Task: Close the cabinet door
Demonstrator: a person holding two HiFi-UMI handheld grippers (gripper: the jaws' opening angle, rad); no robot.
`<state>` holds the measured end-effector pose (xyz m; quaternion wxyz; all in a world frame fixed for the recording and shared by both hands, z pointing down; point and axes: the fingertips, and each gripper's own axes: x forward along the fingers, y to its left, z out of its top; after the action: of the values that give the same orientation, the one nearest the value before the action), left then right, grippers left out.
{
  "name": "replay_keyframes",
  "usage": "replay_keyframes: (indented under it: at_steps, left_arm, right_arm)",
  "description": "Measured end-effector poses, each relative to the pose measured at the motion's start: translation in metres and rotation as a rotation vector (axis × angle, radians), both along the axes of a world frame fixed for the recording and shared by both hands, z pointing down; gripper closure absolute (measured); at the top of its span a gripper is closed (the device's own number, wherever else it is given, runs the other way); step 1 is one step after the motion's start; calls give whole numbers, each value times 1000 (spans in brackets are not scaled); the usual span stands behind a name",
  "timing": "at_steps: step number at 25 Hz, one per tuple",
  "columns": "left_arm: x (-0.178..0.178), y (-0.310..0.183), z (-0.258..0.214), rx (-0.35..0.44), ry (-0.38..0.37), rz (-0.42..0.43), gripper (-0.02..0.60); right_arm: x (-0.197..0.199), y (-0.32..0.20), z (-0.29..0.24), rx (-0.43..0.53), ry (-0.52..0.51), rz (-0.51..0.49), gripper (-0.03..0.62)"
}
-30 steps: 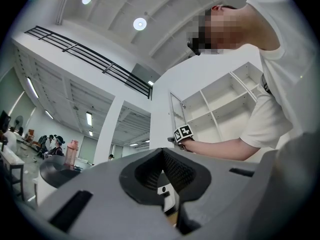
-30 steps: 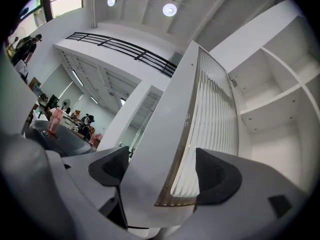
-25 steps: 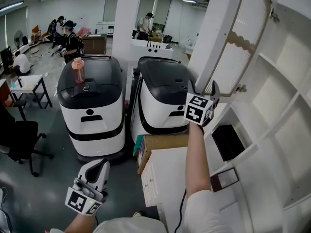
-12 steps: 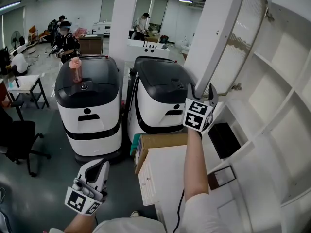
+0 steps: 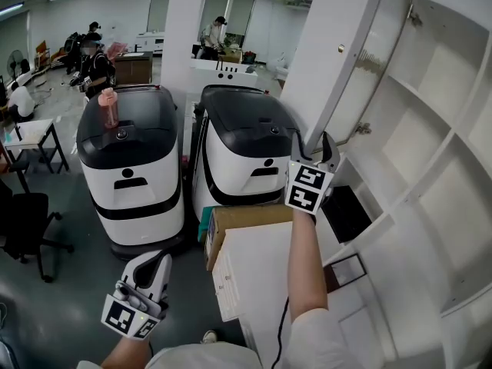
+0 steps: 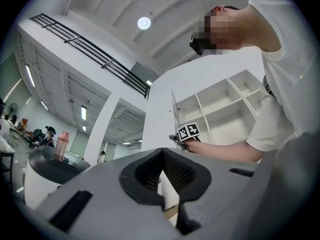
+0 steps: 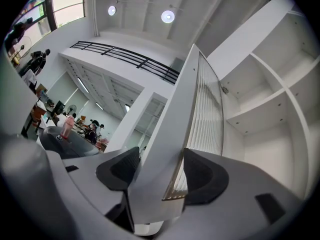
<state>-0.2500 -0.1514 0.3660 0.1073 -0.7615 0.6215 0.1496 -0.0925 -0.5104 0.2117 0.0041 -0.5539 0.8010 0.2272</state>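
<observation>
Right gripper (image 5: pixel 312 141) jaws were closed from wide apart onto the lower edge of the cabinet door (image 5: pixel 346 52). It stood open, left of the shelves (image 5: pixel 450 141), ready to be swung shut. Left gripper (image 5: pixel 154 264) was held shut, empty.

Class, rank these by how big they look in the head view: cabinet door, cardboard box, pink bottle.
1. cabinet door, nearest the camera.
2. cardboard box.
3. pink bottle, farther off.
</observation>
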Motion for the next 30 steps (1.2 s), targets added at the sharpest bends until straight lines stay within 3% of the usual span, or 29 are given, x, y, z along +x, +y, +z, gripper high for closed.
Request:
replay_keyframes:
  at_steps: [14,19,30]
  left_arm:
    - [50,-25,5,-8,14,134,578]
    - [67,-39,7,-13,21,186,578]
    - [117,-72,19,-41,29,320,578]
  right_arm:
    - [32,23,1,25,-5,-53,350]
    - [56,36,2,28,-1,-60,393]
    - [112,52,2,25,21,-47,418]
